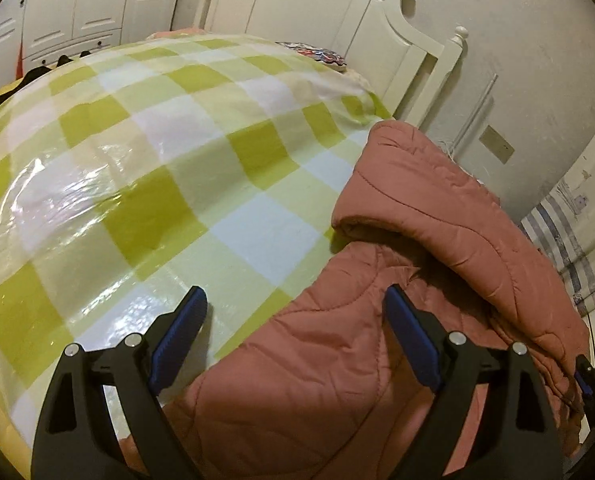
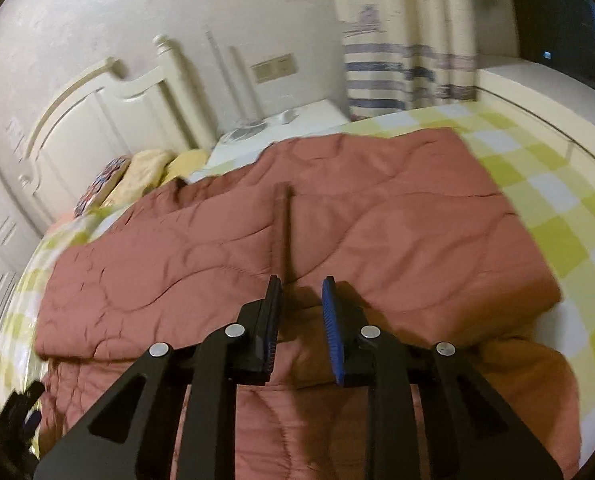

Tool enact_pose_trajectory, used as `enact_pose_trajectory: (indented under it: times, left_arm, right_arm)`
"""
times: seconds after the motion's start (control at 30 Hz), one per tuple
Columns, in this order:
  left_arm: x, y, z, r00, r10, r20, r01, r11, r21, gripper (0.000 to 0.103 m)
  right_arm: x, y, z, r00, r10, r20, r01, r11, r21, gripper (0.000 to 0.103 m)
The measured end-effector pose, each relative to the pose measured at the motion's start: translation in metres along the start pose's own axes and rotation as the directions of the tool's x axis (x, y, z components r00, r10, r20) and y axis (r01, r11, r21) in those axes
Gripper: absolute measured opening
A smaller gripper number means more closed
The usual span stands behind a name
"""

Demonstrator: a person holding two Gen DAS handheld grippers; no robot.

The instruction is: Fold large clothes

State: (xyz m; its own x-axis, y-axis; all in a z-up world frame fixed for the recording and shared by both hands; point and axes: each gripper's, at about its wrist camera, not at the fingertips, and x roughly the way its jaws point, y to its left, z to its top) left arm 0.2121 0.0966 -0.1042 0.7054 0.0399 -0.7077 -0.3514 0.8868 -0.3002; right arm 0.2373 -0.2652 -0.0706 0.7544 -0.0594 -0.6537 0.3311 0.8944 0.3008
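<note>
Left wrist view: a pink quilted jacket [image 1: 377,352] is laid on the green-checked bed cover [image 1: 137,160], one part folded over itself. The left gripper [image 1: 295,320] is held wide open above its edge, gripping nothing. The right gripper [image 2: 302,292] is narrowed over the jacket [image 2: 297,220]; whether fabric is pinched cannot be told.
</note>
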Motion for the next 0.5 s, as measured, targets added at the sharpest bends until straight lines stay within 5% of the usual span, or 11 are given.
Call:
enact_pose_trajectory:
  times: [0.07,0.1,0.17,0.27,0.37,0.43,0.5]
  left_arm:
    - [-0.006,0.002,-0.003,1.000,0.006,0.014,-0.006,1.000,-0.008,0.089]
    - [-0.010,0.001,-0.005,1.000,0.011,0.027,-0.010,1.000,-0.006,0.089]
    - [-0.016,-0.002,-0.009,0.999,0.019,0.050,-0.019,1.000,0.007,0.089]
    - [-0.024,-0.003,-0.013,0.997,0.028,0.074,-0.028,1.000,0.008,0.089]
    - [-0.024,0.001,-0.011,0.997,0.033,0.069,-0.032,0.999,-0.013,0.090]
    - [-0.022,0.002,-0.009,0.999,0.023,0.049,-0.022,0.999,-0.026,0.090]
    - [-0.021,0.005,-0.008,0.999,-0.013,0.040,0.014,0.999,-0.040,0.090]
  right_arm:
    - [-0.012,0.006,0.001,0.999,0.017,0.040,-0.017,1.000,-0.016,0.036]
    - [-0.016,0.012,0.001,0.998,0.031,0.050,-0.030,0.999,-0.032,0.058]
    - [-0.025,0.029,0.001,0.994,0.071,0.079,-0.064,0.994,-0.094,0.084]
    - [-0.027,0.074,-0.006,0.993,0.072,0.096,-0.041,0.955,-0.295,0.084]
    - [-0.003,0.098,-0.015,1.000,0.008,-0.003,-0.009,0.910,-0.414,0.081]
    - [0.018,0.095,-0.023,0.993,-0.106,-0.047,0.073,0.888,-0.454,0.081]
    - [0.026,0.078,-0.026,0.992,-0.094,-0.082,0.052,0.910,-0.410,0.087]
